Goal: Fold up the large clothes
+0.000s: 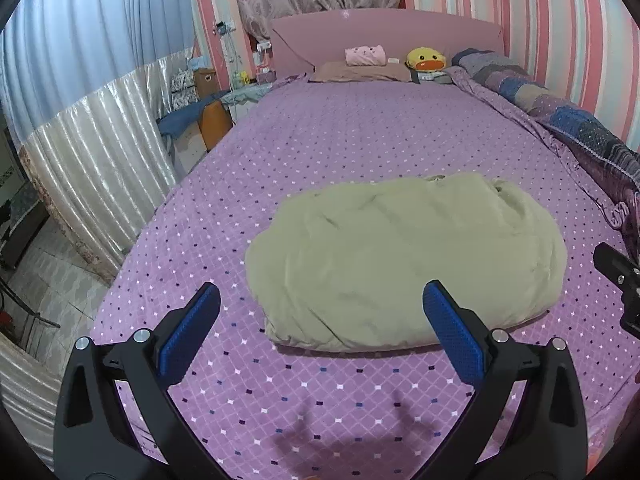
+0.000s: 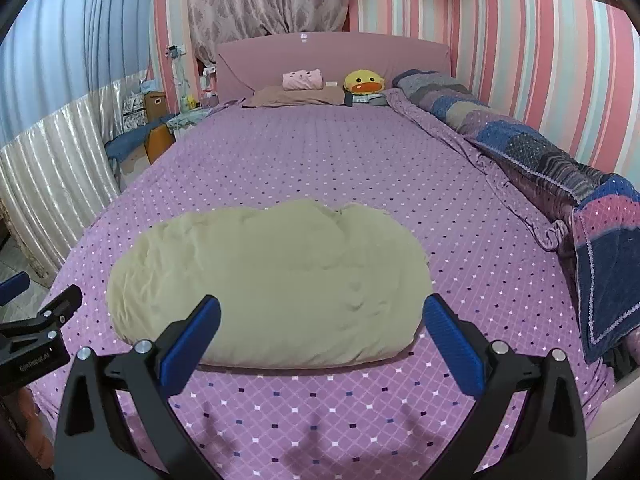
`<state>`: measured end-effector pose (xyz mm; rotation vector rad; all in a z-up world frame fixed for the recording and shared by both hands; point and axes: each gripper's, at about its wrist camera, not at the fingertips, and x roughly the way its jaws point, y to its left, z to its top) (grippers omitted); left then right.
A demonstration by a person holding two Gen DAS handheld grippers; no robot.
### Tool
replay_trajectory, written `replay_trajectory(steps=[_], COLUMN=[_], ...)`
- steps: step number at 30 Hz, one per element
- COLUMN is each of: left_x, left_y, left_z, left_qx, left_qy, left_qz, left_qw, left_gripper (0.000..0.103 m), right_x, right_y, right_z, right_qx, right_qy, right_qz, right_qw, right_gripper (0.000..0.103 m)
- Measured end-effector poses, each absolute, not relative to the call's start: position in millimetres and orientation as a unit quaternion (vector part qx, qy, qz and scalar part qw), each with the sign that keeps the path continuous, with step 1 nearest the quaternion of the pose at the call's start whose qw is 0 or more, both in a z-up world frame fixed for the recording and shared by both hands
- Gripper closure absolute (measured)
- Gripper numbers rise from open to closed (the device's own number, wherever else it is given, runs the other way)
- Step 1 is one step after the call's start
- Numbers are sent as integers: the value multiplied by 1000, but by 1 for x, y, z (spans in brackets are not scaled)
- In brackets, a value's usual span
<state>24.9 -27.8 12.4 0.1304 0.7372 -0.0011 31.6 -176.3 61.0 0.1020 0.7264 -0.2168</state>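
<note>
The bed (image 1: 360, 128), covered in a purple diamond-print sheet, extends ahead of both tools. A folded beige garment (image 1: 404, 260) lies on it directly ahead of the left tool (image 1: 320, 300) and right tool (image 2: 322, 312), apparently untouched. Both tools are spread wide, empty. A duck plush (image 1: 426, 60) sits far ahead.

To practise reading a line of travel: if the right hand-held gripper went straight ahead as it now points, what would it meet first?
Most likely the folded beige garment on the purple bedspread, between the open right hand-held gripper fingers; depth is uncertain.
</note>
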Motion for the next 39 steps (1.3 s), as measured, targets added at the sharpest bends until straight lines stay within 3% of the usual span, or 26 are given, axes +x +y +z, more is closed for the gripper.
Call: replay_trajectory(steps=[39], left_x=[18], left_y=[-12], left_z=[37], left_qx=[46], left_qy=[328], left_qz=[-12], left_qw=[944], left_gripper=[3], right_x=[27], right_y=[-173], right_z=[77], right_qx=[44], right_qy=[337], right_qz=[-114], right_qw=[934], right_gripper=[2])
